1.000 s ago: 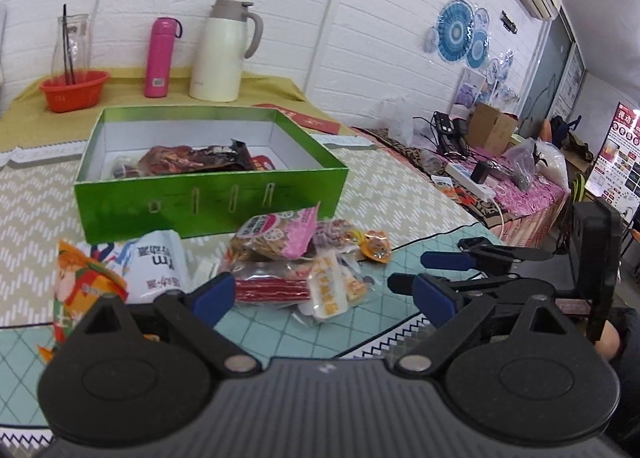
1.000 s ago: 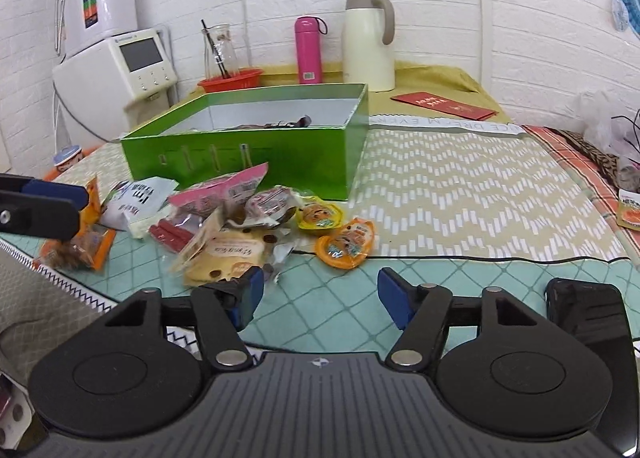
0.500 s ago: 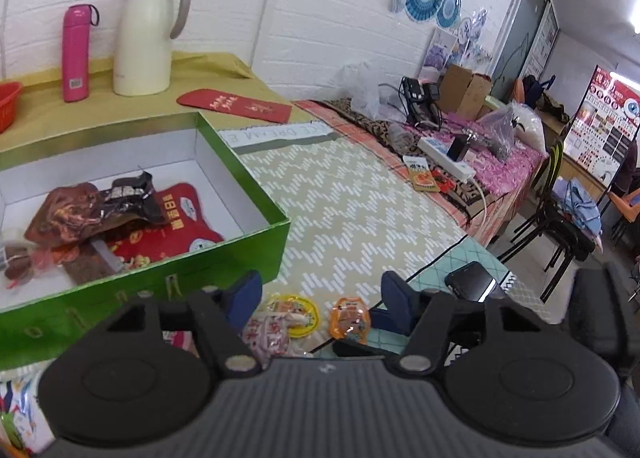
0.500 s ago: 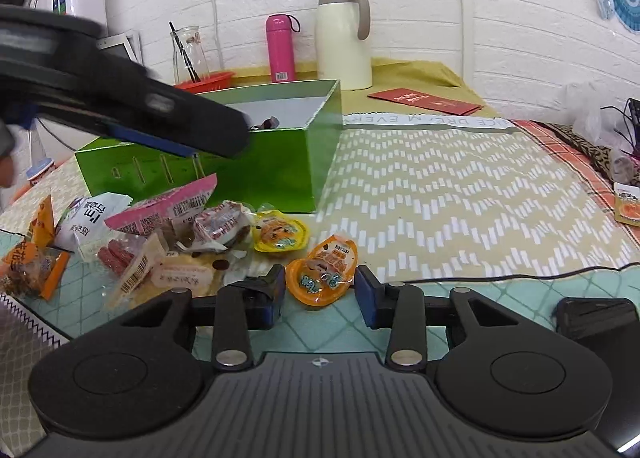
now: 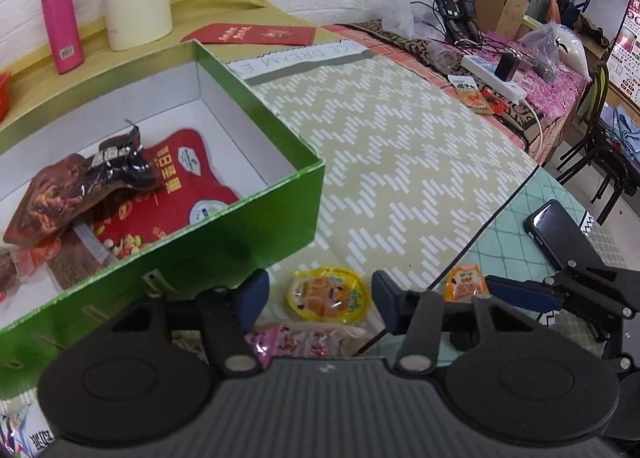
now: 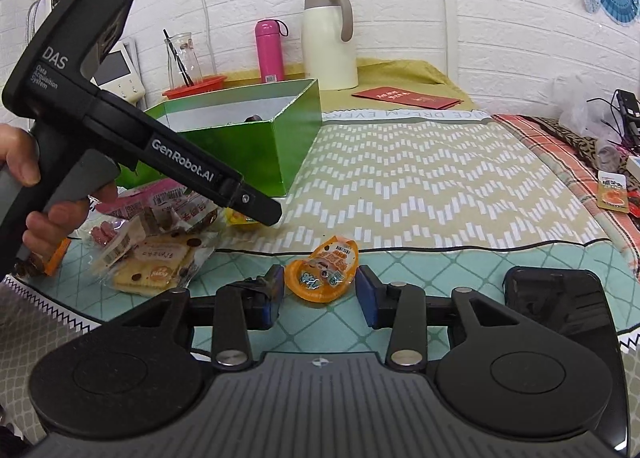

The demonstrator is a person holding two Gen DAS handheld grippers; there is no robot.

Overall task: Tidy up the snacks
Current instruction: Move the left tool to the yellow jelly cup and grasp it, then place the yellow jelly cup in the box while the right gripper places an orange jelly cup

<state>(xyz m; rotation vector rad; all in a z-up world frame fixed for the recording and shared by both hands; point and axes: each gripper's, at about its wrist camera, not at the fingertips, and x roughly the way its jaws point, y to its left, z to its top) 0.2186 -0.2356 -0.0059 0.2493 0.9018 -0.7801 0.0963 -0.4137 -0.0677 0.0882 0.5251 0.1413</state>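
Observation:
A green box [image 5: 224,246] holds a red snack bag [image 5: 180,186] and brown packets [image 5: 60,194]. My left gripper [image 5: 316,298] is open just above a yellow jelly cup [image 5: 328,294], with a pink packet [image 5: 304,338] below it. My right gripper [image 6: 320,298] is open, its blue pads on either side of an orange jelly cup [image 6: 322,272] on the teal mat; the cup also shows in the left wrist view [image 5: 466,282]. The left gripper's body [image 6: 180,174] hangs over a pile of snack packets [image 6: 156,254] beside the green box [image 6: 248,150].
A black phone [image 5: 556,230] lies on the teal mat at the right. A cream thermos jug [image 6: 328,42], a pink bottle [image 6: 270,50] and a red envelope [image 6: 404,96] stand behind the box. A cluttered side table [image 5: 500,54] lies far right.
My left gripper swung right and down over the yellow jelly cup by the box corner. My right gripper advanced until its pads straddle the orange jelly cup.

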